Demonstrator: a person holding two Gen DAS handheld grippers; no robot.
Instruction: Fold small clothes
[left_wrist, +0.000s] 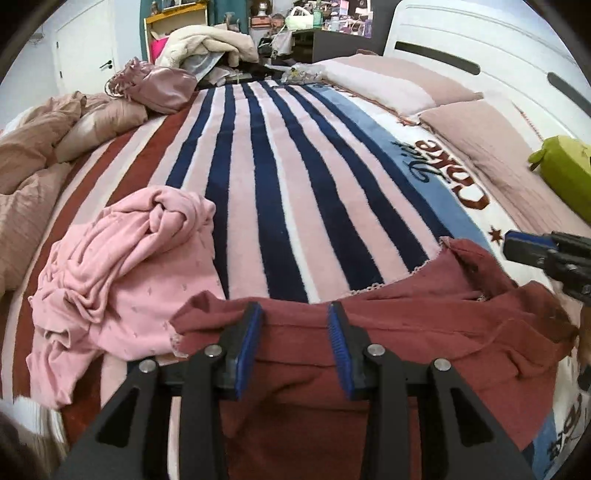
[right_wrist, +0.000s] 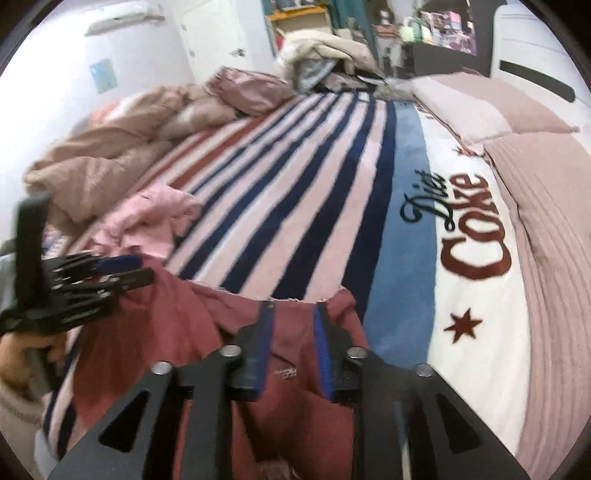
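The striped blanket (right_wrist: 303, 221) spread over the bed carries the only words that can be read: "Diet" in dark script letters on the pale blue band and "Coke" in large brown-red letters on the white band beside it, clearest in the right wrist view. A brown-red star (right_wrist: 463, 325) sits on the same white band just below the word "Coke". In the left wrist view the same logo (left_wrist: 448, 173) appears upside down, with the star (left_wrist: 495, 234) near it, and a second print in dark letters shows at the lower right edge of the blanket, too cut off to read. A small pale mark on the dark red garment (right_wrist: 288, 373) is too blurred to read.
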